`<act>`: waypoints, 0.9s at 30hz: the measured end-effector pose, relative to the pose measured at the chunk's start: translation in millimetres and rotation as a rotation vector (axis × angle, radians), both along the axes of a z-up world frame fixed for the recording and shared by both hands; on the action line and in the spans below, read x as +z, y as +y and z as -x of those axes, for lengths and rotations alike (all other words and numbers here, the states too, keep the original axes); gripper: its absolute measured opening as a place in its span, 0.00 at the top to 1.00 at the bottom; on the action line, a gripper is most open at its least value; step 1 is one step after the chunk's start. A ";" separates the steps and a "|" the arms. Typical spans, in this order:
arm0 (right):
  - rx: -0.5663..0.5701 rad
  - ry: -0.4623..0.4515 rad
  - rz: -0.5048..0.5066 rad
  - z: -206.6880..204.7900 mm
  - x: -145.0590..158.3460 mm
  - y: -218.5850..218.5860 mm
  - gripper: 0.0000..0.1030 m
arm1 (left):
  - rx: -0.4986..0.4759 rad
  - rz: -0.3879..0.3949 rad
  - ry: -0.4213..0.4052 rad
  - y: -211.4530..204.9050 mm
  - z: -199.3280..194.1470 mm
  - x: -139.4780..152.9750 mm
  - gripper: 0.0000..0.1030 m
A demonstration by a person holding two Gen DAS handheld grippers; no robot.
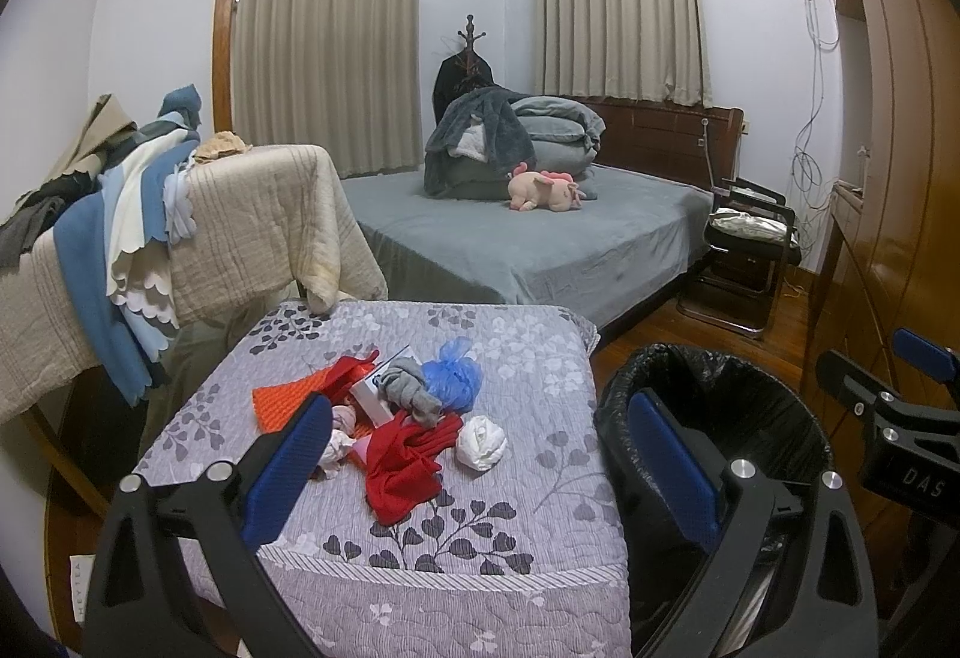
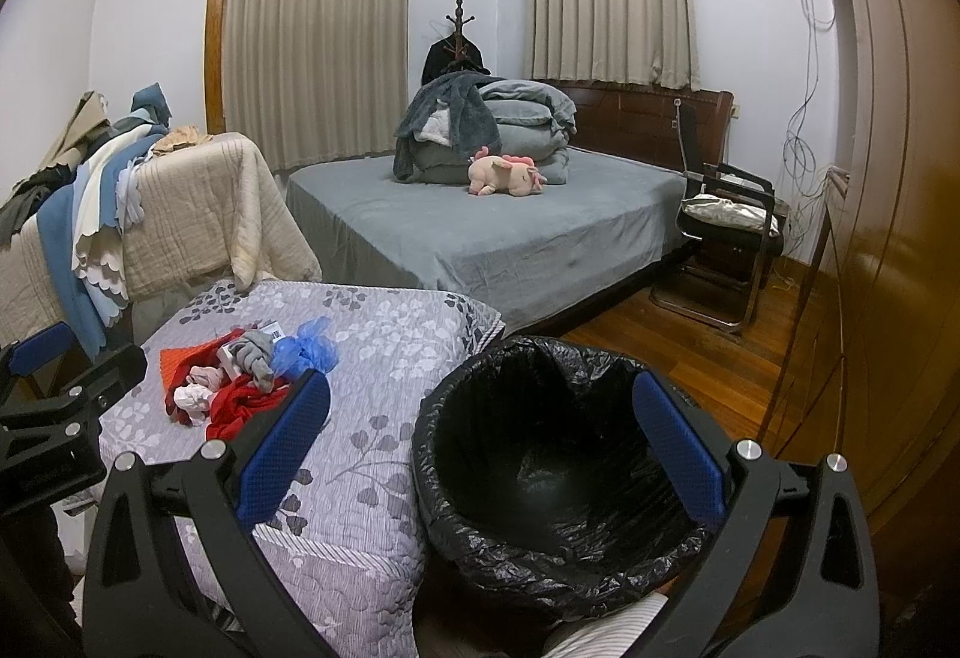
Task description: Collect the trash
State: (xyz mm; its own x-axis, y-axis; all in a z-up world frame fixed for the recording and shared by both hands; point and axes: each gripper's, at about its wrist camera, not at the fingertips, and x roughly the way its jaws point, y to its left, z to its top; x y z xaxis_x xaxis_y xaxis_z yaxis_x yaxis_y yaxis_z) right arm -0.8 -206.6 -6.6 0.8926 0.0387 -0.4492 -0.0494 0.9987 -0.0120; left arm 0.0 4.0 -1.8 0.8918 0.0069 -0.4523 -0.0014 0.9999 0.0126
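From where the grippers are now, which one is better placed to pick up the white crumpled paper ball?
The left gripper, probably. Its open jaws frame the white paper ball on the quilt. The right gripper, also open, faces the black-lined bin, with the pile off to its left.

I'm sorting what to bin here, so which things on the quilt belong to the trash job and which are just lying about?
For the job:
white paper wad
blue plastic bag
pinkish crumpled wad
black-lined bin
small white box, probably

Just lying about:
red cloth
grey sock
orange cloth
plush pig
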 end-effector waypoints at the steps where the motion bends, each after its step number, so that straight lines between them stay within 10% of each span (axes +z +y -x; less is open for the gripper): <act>1: 0.000 0.001 0.000 -0.2 -0.3 0.5 0.05 | 0.001 0.001 0.000 1.2 0.1 -1.0 0.06; 27: 0.147 0.043 0.015 -59.9 -28.5 67.3 0.05 | 0.139 0.005 0.049 72.2 -35.8 -39.9 0.06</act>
